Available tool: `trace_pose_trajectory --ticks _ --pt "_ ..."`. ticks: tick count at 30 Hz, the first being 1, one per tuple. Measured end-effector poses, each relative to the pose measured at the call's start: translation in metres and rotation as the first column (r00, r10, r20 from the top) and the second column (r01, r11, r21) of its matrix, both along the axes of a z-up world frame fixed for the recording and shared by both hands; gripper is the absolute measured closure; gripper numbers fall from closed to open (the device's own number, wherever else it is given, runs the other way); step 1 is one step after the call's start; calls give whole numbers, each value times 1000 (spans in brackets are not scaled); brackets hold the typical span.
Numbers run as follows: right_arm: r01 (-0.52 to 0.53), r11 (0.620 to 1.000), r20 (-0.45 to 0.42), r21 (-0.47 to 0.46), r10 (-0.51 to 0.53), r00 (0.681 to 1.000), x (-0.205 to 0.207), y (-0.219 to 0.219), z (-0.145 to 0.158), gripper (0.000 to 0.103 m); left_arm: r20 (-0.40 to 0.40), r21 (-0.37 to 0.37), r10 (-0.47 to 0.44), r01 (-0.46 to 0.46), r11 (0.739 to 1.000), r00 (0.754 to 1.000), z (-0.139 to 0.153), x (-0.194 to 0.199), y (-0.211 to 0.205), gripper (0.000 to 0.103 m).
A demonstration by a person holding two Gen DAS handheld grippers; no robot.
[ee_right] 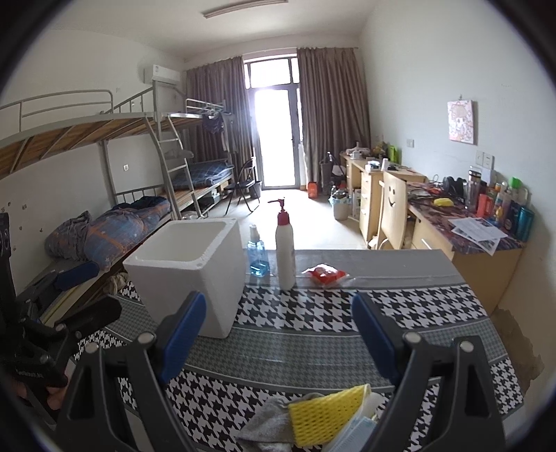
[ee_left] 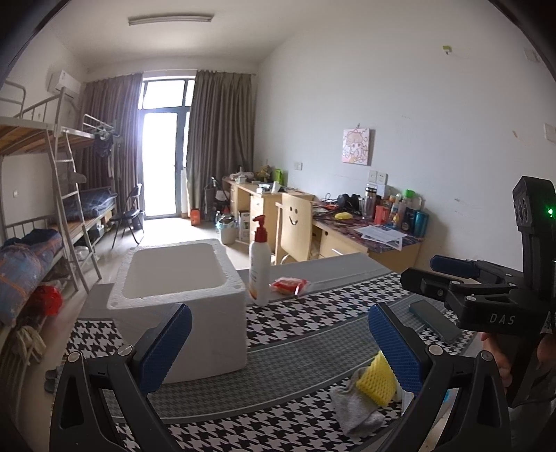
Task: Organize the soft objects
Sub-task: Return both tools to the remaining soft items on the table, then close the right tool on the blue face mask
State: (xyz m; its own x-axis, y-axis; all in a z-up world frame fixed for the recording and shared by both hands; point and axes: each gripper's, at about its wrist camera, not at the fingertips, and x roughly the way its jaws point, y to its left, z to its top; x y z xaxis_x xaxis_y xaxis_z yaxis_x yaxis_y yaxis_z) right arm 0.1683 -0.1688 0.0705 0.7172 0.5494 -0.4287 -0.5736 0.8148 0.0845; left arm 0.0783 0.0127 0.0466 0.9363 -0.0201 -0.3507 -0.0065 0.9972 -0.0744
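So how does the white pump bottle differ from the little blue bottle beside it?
The white pump bottle is taller and opaque with a red pump; the blue bottle is shorter, clear, holding blue liquid. Both stand upright on the table, right of the foam box.

Setting: a shared dormitory room. Evidence follows.

Along one wall stand metal bunk beds [ee_right: 104, 118] with a ladder [ee_right: 173, 167] and rolled blue bedding [ee_right: 114, 229] on the lower bunk. Along the opposite wall runs a row of wooden desks [ee_right: 368, 187] — their tops crowded with bottles, cups and papers — with a wooden chair [ee_right: 394, 205] bearing a smiley face. The far end has a glazed balcony door [ee_right: 276, 135] flanked by brown curtains [ee_right: 330, 114]. A wall-mounted air conditioner [ee_right: 161, 73] sits above the bunks, a tube light [ee_left: 170, 19] on the ceiling. A folding chair [ee_left: 128, 215] stands near the door. The near work surface is a table with a houndstooth cloth [ee_right: 399, 313] — domestic, not industrial.
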Motion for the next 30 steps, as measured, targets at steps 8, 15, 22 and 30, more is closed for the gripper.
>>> trace_pose_trajectory --ticks 8,15,22,30 --pt "46 999 11 29 -47 999 -8 -19 -4 14 6 10 -30 30 1000 1000 -4 -3 -13 1" --pt "78 997 14 25 -79 997 -10 -31 -10 15 21 16 -63 63 998 998 -10 -3 -22 1" --pt "103 994 15 32 -103 995 -19 -43 -17 14 12 12 -113 113 993 993 -17 -1 -31 1" --pt "135 991 19 17 -136 991 -26 -56 -26 15 -7 10 -154 154 988 988 -26 0 -38 1"
